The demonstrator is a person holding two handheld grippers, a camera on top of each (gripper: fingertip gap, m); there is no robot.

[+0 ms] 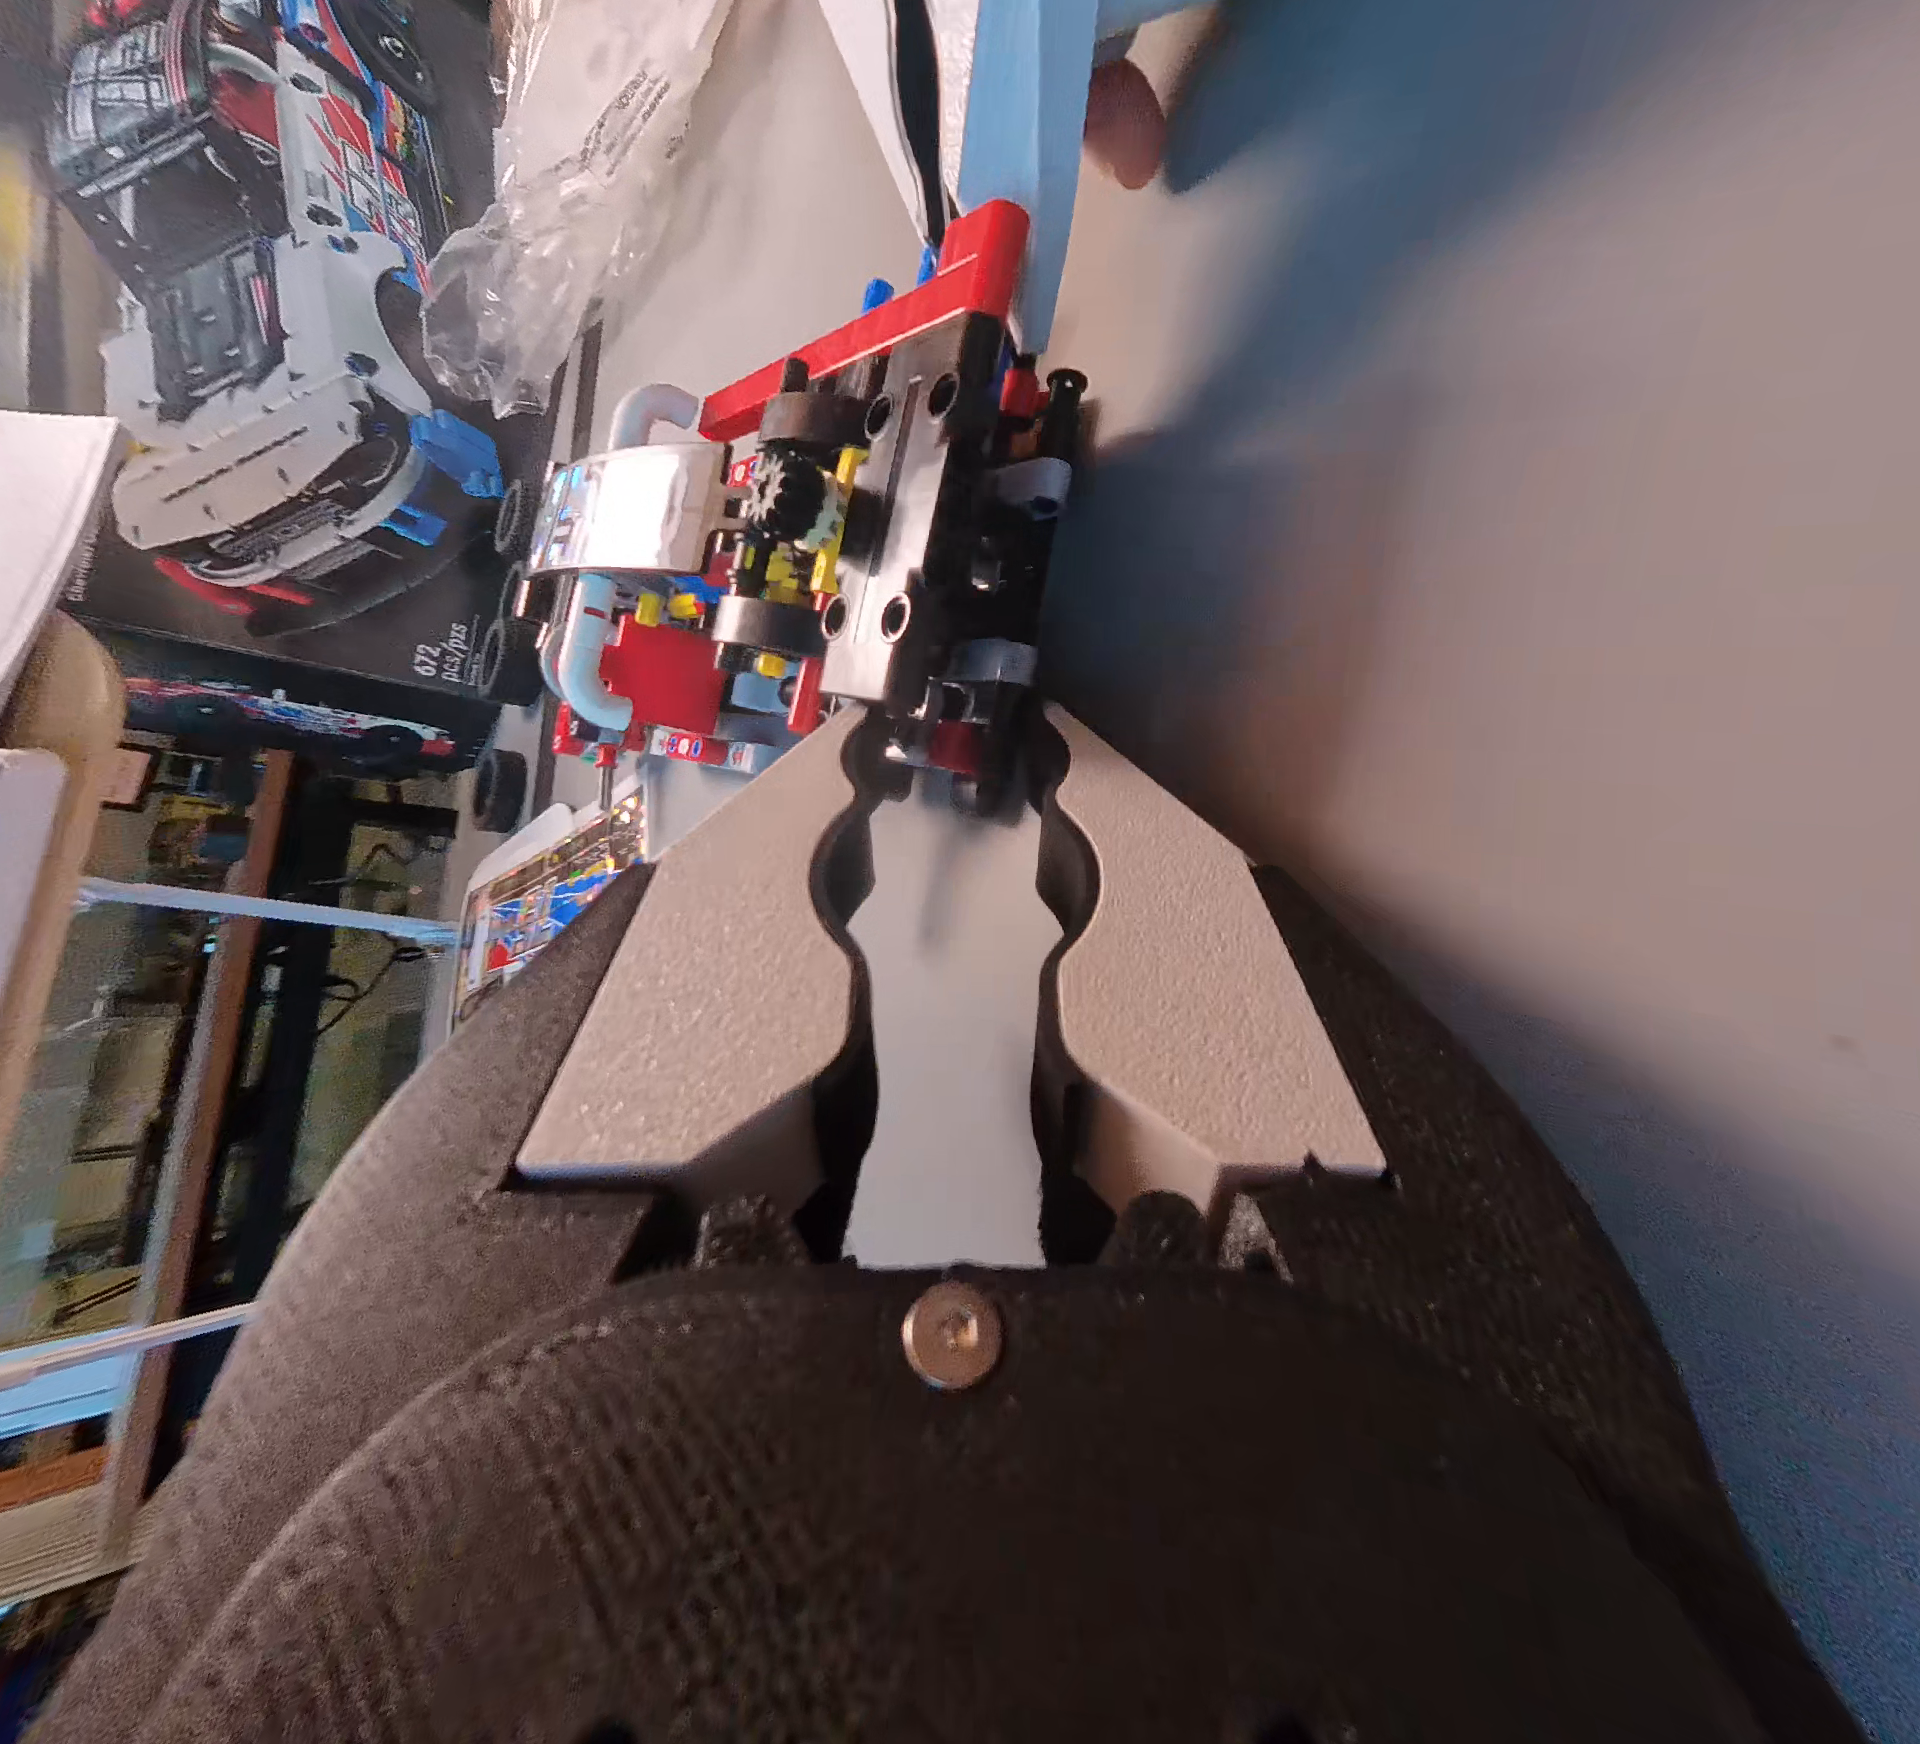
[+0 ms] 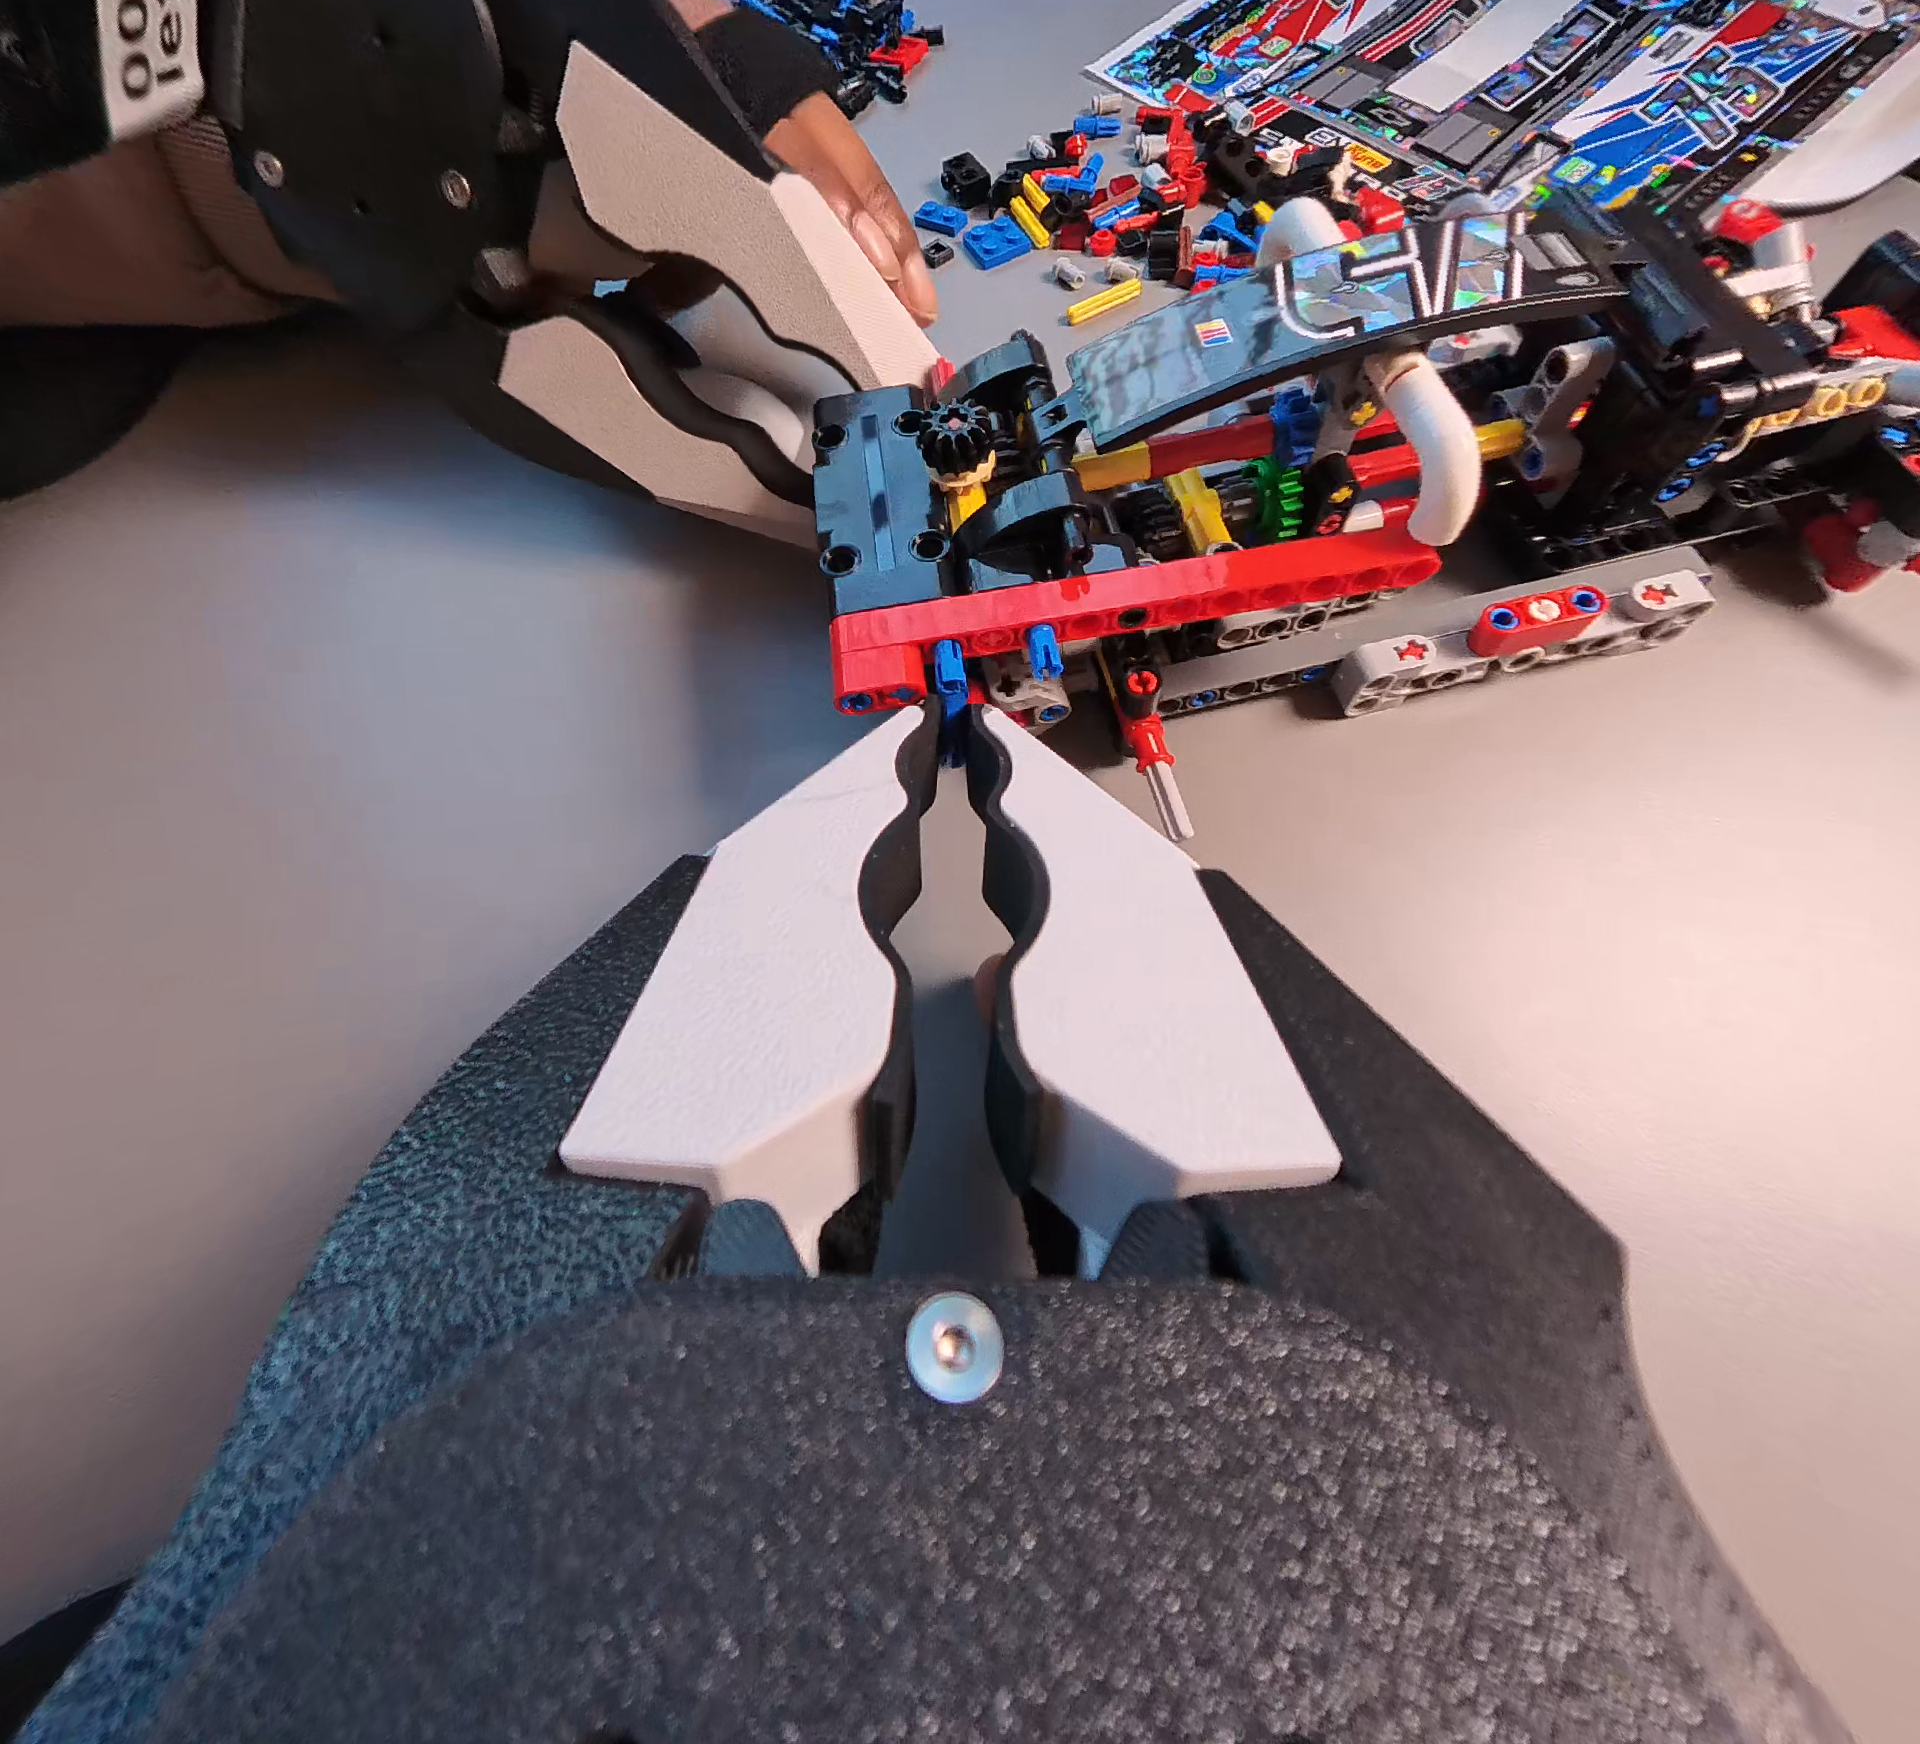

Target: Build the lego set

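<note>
The model car (image 2: 1247,489) sits on the desk (image 2: 416,707); loose bricks (image 2: 1122,198) lie behind it, the sticker sheet (image 2: 1507,11) farther behind.

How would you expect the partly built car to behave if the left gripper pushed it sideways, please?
The car would probably slide flat on the table rather than roll, since no wheels show under it. Loosely attached bits like the red pin sticking out could snag or pop off. The right gripper, closed on the blue pin, would likely resist the push.

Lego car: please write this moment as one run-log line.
right gripper: shut on blue pin | left gripper: shut on lego car end | table
</note>
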